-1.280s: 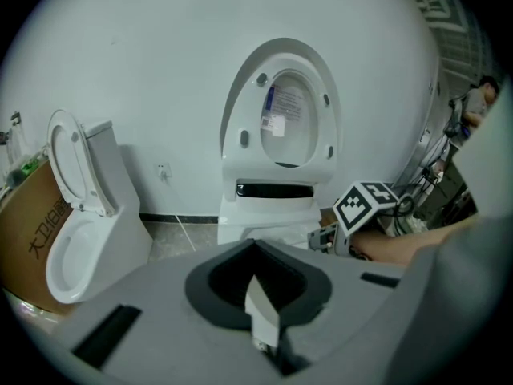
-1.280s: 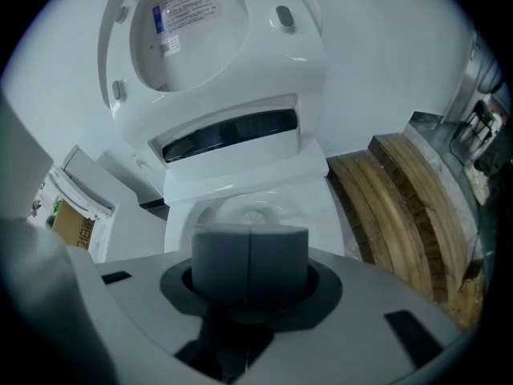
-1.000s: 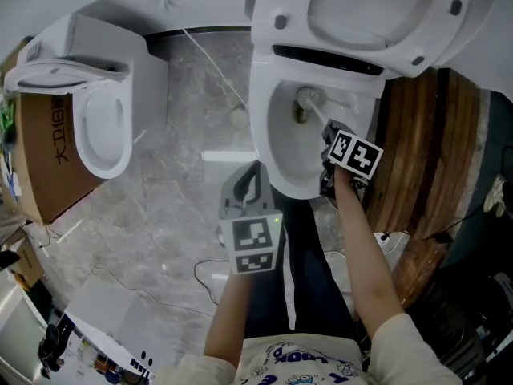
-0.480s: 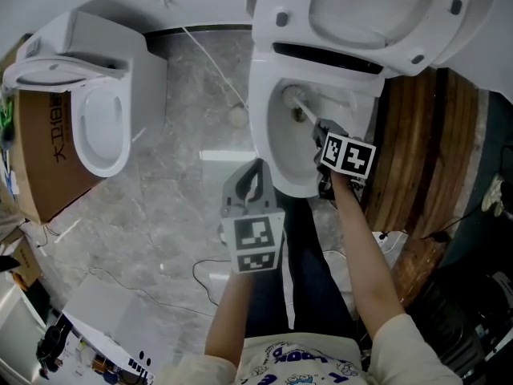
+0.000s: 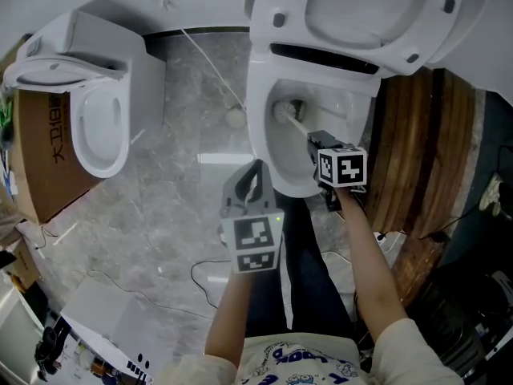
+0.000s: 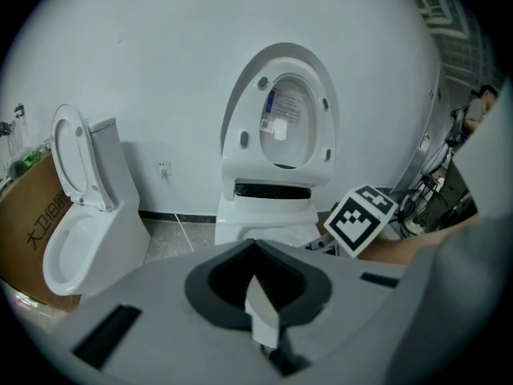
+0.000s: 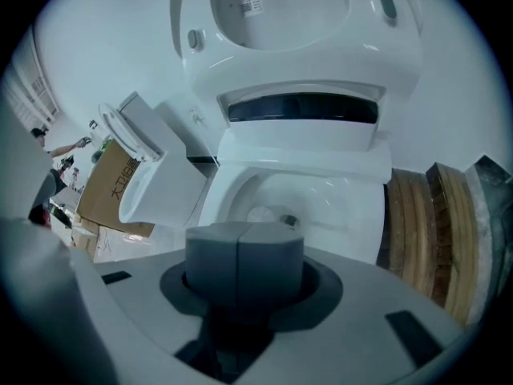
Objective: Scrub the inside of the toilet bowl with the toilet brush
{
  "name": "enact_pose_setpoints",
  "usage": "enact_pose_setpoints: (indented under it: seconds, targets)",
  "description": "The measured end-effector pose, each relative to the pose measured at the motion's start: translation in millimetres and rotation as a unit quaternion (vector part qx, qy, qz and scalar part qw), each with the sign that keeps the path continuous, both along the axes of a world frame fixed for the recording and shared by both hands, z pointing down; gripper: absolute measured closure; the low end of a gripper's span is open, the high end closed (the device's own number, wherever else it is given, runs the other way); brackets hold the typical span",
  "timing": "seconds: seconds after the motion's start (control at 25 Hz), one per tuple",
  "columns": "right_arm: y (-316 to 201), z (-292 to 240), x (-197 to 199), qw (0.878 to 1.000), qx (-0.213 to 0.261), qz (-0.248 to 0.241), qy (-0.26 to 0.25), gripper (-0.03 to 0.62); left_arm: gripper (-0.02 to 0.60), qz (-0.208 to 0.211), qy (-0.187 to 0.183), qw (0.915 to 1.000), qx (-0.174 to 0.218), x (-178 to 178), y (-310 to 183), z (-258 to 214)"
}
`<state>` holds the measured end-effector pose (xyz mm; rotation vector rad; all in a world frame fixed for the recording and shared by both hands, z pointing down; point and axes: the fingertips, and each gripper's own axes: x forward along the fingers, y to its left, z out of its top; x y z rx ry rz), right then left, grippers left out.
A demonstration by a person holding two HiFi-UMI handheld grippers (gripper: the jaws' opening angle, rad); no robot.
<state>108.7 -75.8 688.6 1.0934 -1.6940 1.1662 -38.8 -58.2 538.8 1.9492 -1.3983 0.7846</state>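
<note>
The white toilet bowl [image 5: 260, 139] stands open with its lid [image 5: 361, 14] raised. Inside it, the toilet brush [image 5: 283, 109] has its white head at the bowl's left side near the drain, and its thin handle runs back to my right gripper [image 5: 318, 143]. That gripper is shut on the handle over the bowl's front right. In the right gripper view the jaws [image 7: 244, 251] are pressed together and hide the handle; the bowl [image 7: 337, 207] lies beyond. My left gripper [image 5: 256, 172] hovers shut and holds nothing in front of the bowl, and in its own view [image 6: 260, 315] it faces the toilet [image 6: 264, 215].
A second white toilet [image 5: 100, 127] stands to the left on a cardboard box [image 5: 44, 159]. Wooden slabs [image 5: 417, 159] lie right of the bowl. Thin cables [image 5: 200, 275] trail over the grey marble floor. The person's legs stand just before the bowl.
The brush head has swept leftward across the bowl, and my right gripper has shifted left and slightly nearer with it. The left gripper has stayed put.
</note>
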Motion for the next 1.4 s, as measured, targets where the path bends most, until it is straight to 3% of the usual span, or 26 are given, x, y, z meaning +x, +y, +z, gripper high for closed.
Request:
enact_pose_setpoints:
  seconds: [0.24, 0.48, 0.72, 1.12, 1.4]
  targets:
    - [33, 5, 10, 0.998, -0.028, -0.062, 0.007, 0.43, 0.58, 0.002, 0.002, 1.0, 0.003, 6, 2, -3]
    - [64, 10, 33, 0.985, -0.063, -0.158, 0.041, 0.43, 0.58, 0.001, 0.002, 1.0, 0.001, 8, 6, -2]
    - [64, 15, 60, 0.978, -0.064, -0.182, 0.082, 0.43, 0.58, -0.004, 0.001, 1.0, 0.002, 8, 8, -3]
    - [33, 17, 77, 0.967, -0.001, -0.203, 0.152, 0.431, 0.58, -0.011, -0.006, 0.9999, 0.007, 1, 3, -6]
    - [-25, -1, 77, 0.954, 0.08, -0.216, 0.19, 0.431, 0.58, -0.009, -0.008, 0.9999, 0.011, 1, -1, -8]
